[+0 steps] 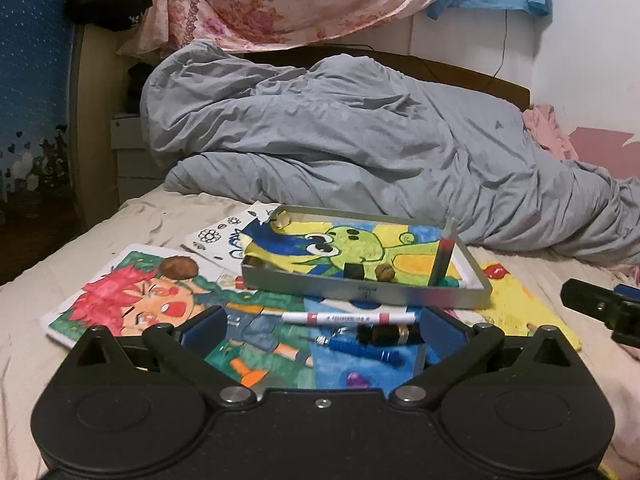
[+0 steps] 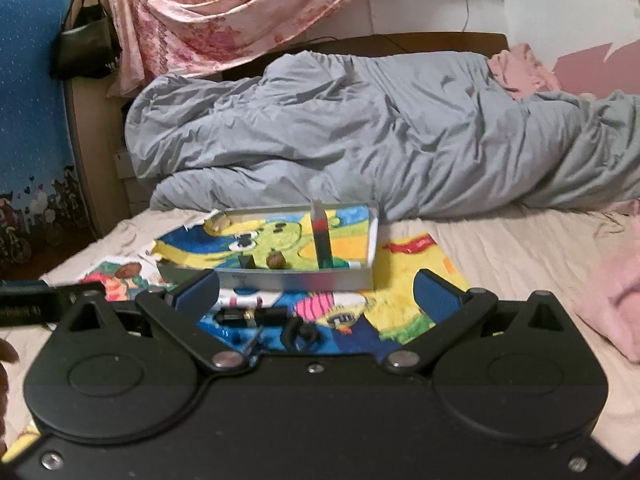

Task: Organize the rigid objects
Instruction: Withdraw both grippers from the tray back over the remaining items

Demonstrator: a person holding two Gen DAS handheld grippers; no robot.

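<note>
Left wrist view: the left gripper [image 1: 322, 330] has its blue fingers [image 1: 204, 326] spread wide with nothing between them. Past the tips, loose on the coloured drawings on the bed [image 1: 100, 216], lie a white marker [image 1: 346, 317] with pink bands and print too small to read, a blue pen-like tool [image 1: 360, 350] and a short dark cylinder with a brass ring [image 1: 386, 334]. At 12 o'clock from these stands the metal tray [image 1: 368, 290], laid over a green cartoon picture; it holds a small black cube [image 1: 354, 271], a walnut [image 1: 386, 272] and a dark stick with a red band [image 1: 442, 260] leaning on its right wall. A mark on the tray's front wall is unreadable. A second walnut [image 1: 180, 267] lies outside the tray at 10 o'clock. The other gripper's tip shows at 3 o'clock.

Right wrist view: the right gripper [image 2: 316, 296] is likewise spread wide and empty. The tray [image 2: 296, 280] sits at 12 o'clock, the dark cylinder [image 2: 256, 316] and a black hook-shaped piece [image 2: 300, 334] between the fingers [image 2: 434, 294]. White lettering on the left gripper's body at 9 o'clock is too blurred to read.

Judging by this, gathering is partly done; the next move calls for settling the fingers around one loose item, likely the marker or cylinder, and closing squarely before lifting it to the tray
</note>
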